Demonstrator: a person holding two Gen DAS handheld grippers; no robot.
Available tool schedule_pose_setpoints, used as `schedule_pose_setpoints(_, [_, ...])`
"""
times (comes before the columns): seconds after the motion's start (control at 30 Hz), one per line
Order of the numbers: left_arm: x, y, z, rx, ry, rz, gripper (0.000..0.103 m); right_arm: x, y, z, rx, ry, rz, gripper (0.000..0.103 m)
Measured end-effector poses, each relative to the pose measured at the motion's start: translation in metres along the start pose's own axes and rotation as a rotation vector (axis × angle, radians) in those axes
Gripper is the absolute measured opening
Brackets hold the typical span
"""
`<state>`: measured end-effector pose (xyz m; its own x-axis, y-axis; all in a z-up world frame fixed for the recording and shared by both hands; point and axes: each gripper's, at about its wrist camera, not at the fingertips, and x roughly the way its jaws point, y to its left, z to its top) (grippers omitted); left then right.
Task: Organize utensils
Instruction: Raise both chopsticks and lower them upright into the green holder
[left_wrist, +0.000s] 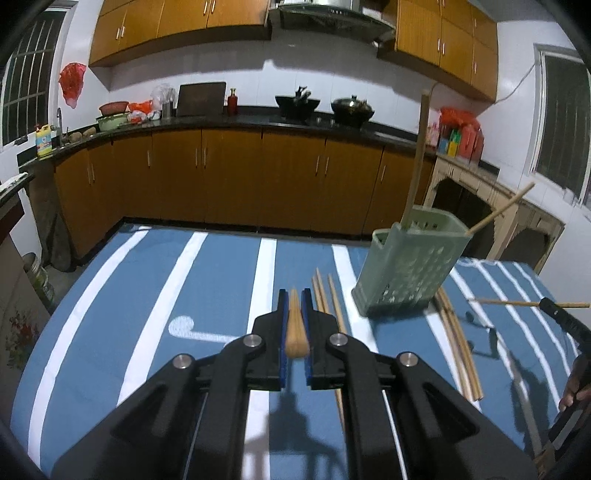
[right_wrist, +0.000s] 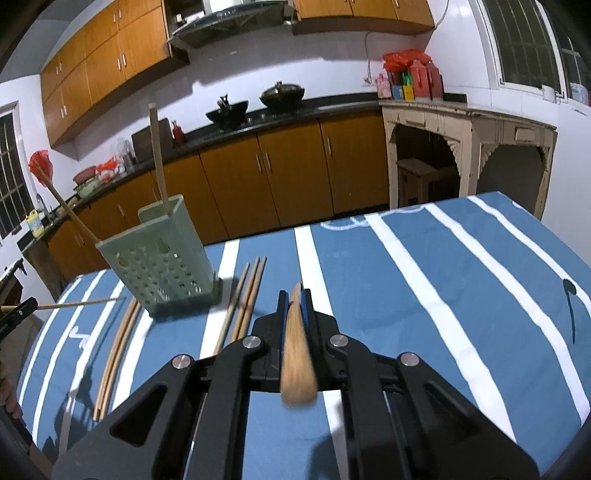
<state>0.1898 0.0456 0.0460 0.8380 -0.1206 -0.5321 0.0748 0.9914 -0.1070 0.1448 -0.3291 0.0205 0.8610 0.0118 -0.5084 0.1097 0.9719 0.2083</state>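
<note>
A green perforated utensil holder (left_wrist: 408, 269) stands on the blue striped tablecloth, also in the right wrist view (right_wrist: 162, 266), with two wooden chopsticks (left_wrist: 417, 155) leaning inside it. My left gripper (left_wrist: 294, 295) is shut on a wooden chopstick (left_wrist: 295, 332), left of the holder. My right gripper (right_wrist: 294, 295) is shut on another wooden chopstick (right_wrist: 297, 354), right of the holder. Loose chopsticks (left_wrist: 327, 295) lie on the cloth beside the holder; more loose chopsticks (right_wrist: 245, 302) show in the right wrist view.
The table's far edge (left_wrist: 240, 227) faces orange kitchen cabinets (left_wrist: 229, 177). A pale wooden side table (right_wrist: 465, 147) stands at the right. More chopsticks (right_wrist: 114, 354) lie left of the holder. The other gripper's tip (left_wrist: 561, 314) shows at far right with its chopstick.
</note>
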Motion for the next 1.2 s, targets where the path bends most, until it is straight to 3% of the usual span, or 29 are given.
schedule_pose_setpoints(0.67, [-0.029, -0.011, 0.031, 0.025, -0.100, -0.020, 0.008, -0.019, 0.015, 0.031, -0.025, -0.095, 0.054, 0.007])
schedule_pose_setpoints(1.2, [-0.079, -0.067, 0.079, 0.069, -0.240, -0.125, 0.008, -0.072, 0.060, 0.083, -0.079, -0.287, 0.254, 0.007])
